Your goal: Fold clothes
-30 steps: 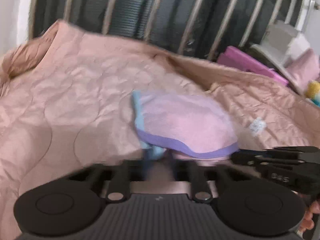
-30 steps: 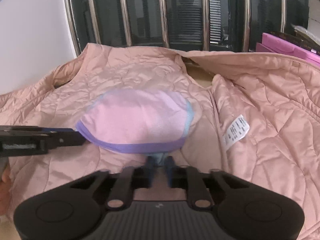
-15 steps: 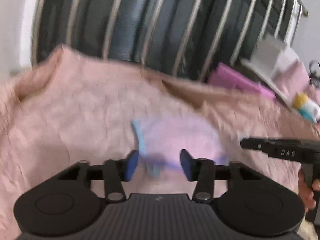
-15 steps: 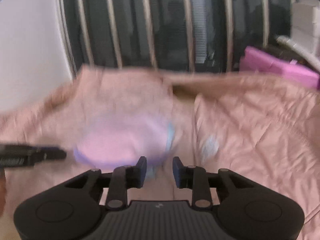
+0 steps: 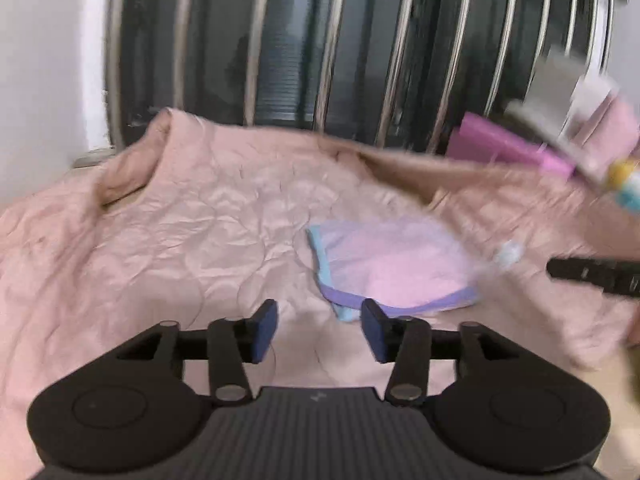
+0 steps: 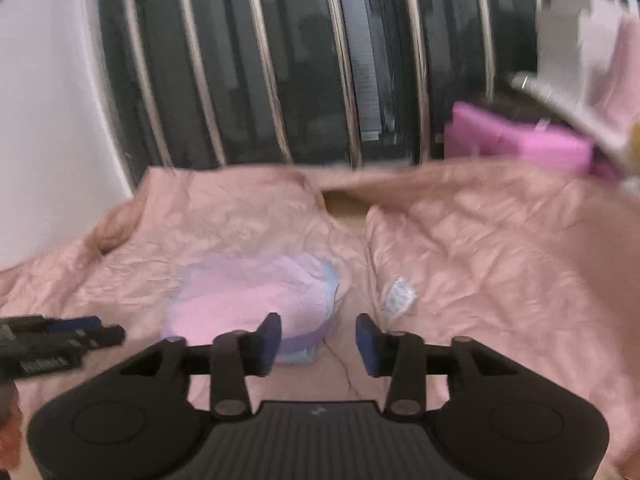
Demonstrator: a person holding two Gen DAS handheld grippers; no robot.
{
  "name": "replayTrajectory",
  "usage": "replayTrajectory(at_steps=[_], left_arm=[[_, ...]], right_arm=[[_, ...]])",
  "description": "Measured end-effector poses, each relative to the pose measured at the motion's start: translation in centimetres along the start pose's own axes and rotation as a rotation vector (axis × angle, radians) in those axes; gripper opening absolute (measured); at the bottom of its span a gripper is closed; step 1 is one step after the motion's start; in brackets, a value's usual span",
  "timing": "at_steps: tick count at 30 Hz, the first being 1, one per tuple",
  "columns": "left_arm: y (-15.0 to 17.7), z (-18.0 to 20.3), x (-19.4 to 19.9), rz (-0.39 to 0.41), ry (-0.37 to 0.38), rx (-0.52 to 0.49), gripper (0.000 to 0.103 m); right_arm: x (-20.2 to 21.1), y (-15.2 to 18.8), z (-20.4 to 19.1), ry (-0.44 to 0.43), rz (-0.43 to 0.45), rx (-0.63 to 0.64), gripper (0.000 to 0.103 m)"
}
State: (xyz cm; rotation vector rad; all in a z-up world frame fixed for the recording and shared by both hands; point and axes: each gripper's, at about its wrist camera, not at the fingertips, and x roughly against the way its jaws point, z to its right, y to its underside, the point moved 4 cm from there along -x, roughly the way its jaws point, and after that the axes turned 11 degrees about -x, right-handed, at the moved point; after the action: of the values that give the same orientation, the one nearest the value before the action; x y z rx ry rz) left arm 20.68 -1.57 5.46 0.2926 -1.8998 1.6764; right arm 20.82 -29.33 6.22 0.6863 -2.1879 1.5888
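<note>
A small folded pink cloth (image 5: 396, 268) with purple and light-blue trim lies on a spread-out pink quilted jacket (image 5: 192, 240). It also shows in the right wrist view (image 6: 248, 296), on the jacket (image 6: 500, 264). My left gripper (image 5: 318, 330) is open and empty, just in front of the cloth's near-left corner. My right gripper (image 6: 318, 344) is open and empty, at the cloth's near-right corner. Each gripper shows in the other's view: the right one (image 5: 592, 274), the left one (image 6: 60, 340).
A white care label (image 6: 398, 294) sits on the jacket's lining, right of the cloth. Metal window bars (image 5: 336, 48) stand behind the jacket. A magenta box (image 6: 516, 140) and a blurred shelf with items (image 5: 568, 120) are at the back right. A white wall (image 6: 44, 120) is on the left.
Both grippers were shut on the cloth's near edge a second ago. They have opened, let it go and pulled back and up; the cloth now lies folded on the jacket.
</note>
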Motion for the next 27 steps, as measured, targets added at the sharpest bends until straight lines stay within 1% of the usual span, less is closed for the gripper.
replayTrajectory(at_steps=[1,2,3,4,5,6,7,8,10,11,12,14,17,20,22,24,27], left_arm=[[0.4,0.1,2.0,0.016,-0.027,0.002,0.073],[0.7,0.5,3.8,0.024,-0.083,-0.004,0.084],[1.2,0.8,5.4,0.029,-0.132,-0.019,0.085],[1.5,1.1,6.8,0.034,-0.157,-0.025,0.085],[1.9,1.4,8.3,0.038,-0.181,-0.032,0.087],[2.3,1.7,9.7,0.043,-0.198,-0.036,0.088],[2.7,1.9,11.3,0.055,-0.189,-0.027,0.092],[3.1,2.0,12.9,0.08,-0.181,-0.018,0.101],[3.7,2.5,15.7,0.129,-0.181,-0.018,0.103],[4.1,2.8,16.9,0.145,-0.196,-0.028,0.103],[4.6,3.1,18.0,0.156,-0.212,-0.033,0.103],[5.8,3.7,19.6,0.158,-0.213,-0.039,0.103],[8.1,4.3,21.5,0.152,-0.206,-0.034,0.103],[10.5,4.5,22.6,0.124,-0.194,-0.036,0.103],[12.1,4.4,22.9,0.114,-0.176,-0.031,0.103],[13.9,4.1,22.8,0.104,-0.176,-0.003,0.103],[16.1,3.7,21.5,0.081,-0.218,0.026,0.103]], right_arm=[[1.7,0.3,-0.1,-0.005,0.014,0.009,0.043],[3.3,0.7,-0.5,-0.003,0.03,0.027,0.048],[4.9,1.2,-1.0,0.002,0.048,0.049,0.056],[6.3,1.7,-1.4,0.01,0.067,0.08,0.062],[7.5,2.2,-1.7,0.023,0.087,0.116,0.074],[8.7,2.9,-2.0,0.051,0.103,0.141,0.079],[9.9,3.6,-2.3,0.084,0.118,0.162,0.079],[10.8,4.2,-2.5,0.107,0.124,0.171,0.079],[12.9,5.9,-2.9,0.119,0.133,0.151,0.08],[14.0,6.8,-3.0,0.107,0.135,0.133,0.084],[15.0,7.7,-3.1,0.092,0.135,0.116,0.091],[16.3,9.3,-3.5,0.066,0.129,0.095,0.097],[17.9,12.0,-4.5,0.052,0.098,0.06,0.099],[19.4,14.7,-5.2,0.036,0.071,0.005,0.103],[20.4,16.7,-5.7,0.013,0.054,-0.01,0.103],[20.5,18.6,-6.0,-0.005,0.05,-0.004,0.103],[19.9,20.8,-6.3,-0.007,0.036,0.013,0.103]])
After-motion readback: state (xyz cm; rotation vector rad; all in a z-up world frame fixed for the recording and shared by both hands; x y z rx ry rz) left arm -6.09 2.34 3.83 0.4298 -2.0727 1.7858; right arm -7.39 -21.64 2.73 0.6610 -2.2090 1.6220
